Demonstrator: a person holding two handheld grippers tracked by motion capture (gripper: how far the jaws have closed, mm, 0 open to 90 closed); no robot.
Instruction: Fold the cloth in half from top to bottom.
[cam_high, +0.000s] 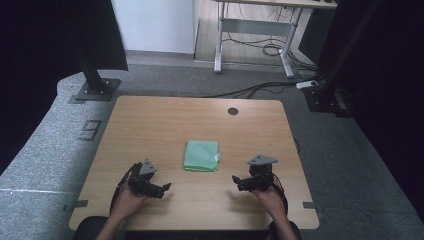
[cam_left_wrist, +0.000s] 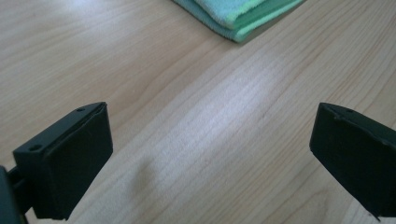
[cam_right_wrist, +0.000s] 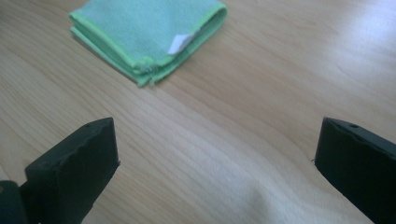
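A folded green cloth (cam_high: 201, 155) lies flat near the middle of the wooden table (cam_high: 165, 120); a small white tag shows at its right edge. My left gripper (cam_high: 167, 187) rests low on the table to the cloth's front left, open, jaws pointing right. My right gripper (cam_high: 235, 180) sits to the cloth's front right, open, jaws pointing left. In the left gripper view the cloth (cam_left_wrist: 238, 14) lies ahead at the top, beyond the wide-apart jaws (cam_left_wrist: 210, 158). In the right gripper view the cloth (cam_right_wrist: 149, 32) with its tag lies ahead at upper left of the open gripper (cam_right_wrist: 215, 163).
A round cable hole (cam_high: 233, 111) sits near the table's far edge. Black posts on base plates (cam_high: 95, 90) stand on the grey carpet beyond the far corners. A white desk frame (cam_high: 255, 35) and cables lie on the floor farther back.
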